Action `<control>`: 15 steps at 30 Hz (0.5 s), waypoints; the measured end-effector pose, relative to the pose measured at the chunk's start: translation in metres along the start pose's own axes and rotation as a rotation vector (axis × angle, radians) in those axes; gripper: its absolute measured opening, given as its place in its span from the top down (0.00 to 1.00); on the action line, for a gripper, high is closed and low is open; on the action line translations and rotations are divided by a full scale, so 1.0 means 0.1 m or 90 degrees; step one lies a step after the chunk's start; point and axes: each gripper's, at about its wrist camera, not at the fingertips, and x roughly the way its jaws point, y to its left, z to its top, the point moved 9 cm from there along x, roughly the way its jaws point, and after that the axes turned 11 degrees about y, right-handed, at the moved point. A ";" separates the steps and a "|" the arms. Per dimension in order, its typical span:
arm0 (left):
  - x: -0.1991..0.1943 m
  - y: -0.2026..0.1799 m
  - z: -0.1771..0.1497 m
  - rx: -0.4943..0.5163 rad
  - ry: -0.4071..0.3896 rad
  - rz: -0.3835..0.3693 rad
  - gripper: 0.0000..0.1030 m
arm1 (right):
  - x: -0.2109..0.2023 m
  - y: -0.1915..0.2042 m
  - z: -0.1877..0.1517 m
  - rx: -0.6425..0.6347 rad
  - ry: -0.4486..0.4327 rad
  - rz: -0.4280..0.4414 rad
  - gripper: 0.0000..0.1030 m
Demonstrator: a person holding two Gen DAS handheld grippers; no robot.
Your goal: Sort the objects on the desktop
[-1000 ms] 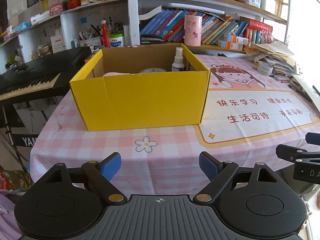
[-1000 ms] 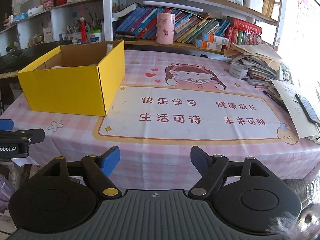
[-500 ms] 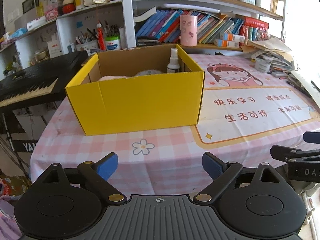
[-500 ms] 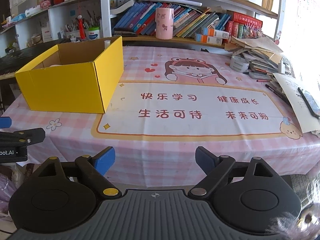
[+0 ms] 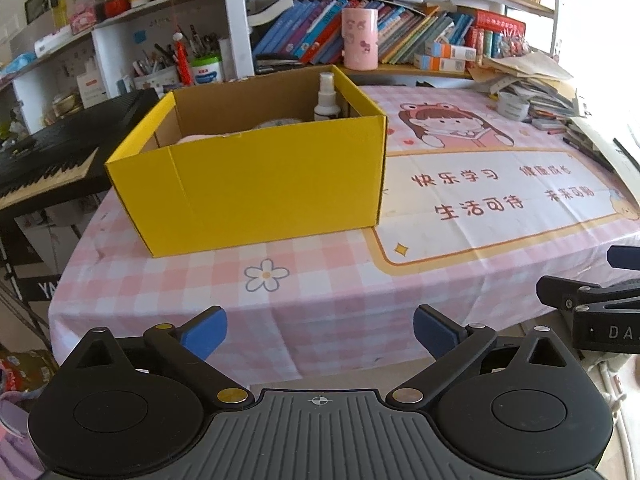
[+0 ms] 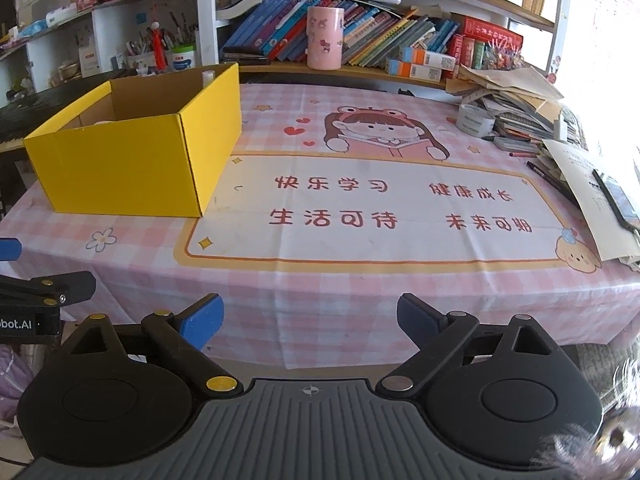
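Plainly, landmark: the open yellow cardboard box [image 5: 256,176] stands on the surface [image 5: 320,280], which is draped in a pink checked cloth with a cartoon girl print; every place below is given from this box.
Box contents: a white spray bottle [image 5: 326,98] stands upright in the far right corner inside the box, and a pale rounded thing lies low beside it, too hidden to name; the box looks like the collecting place for the sorted things.
Left claw [image 5: 320,330]: released, blue-padded fingers spread wide with nothing between them, hanging off the near edge of the surface, in front of the box and well apart from it.
Right claw [image 6: 310,320]: likewise released and empty, in front of the box and off to its right, clear of the surface.
Remaining things: a white tape roll [image 6: 476,120], a black pen [image 6: 552,178] and a heap of loose papers [image 6: 516,100] lie far to the right of the box, probably unsorted.
Why held so: both claws sit back and open, likely so either can reach in; the right one is the nearer to that heap.
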 end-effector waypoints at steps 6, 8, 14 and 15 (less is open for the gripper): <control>0.01 -0.04 -0.01 0.005 0.003 -0.002 0.01 | 0.01 -0.07 -0.05 0.017 0.011 -0.003 0.09; 0.01 -0.05 0.00 0.009 0.002 -0.002 0.01 | 0.01 -0.10 -0.05 0.023 0.012 -0.001 0.09; 0.01 -0.08 0.01 0.016 0.002 -0.004 0.01 | 0.01 -0.12 -0.06 0.031 0.013 -0.003 0.09; 0.01 -0.08 0.01 0.017 0.002 -0.004 0.01 | 0.01 -0.12 -0.06 0.031 0.014 -0.003 0.09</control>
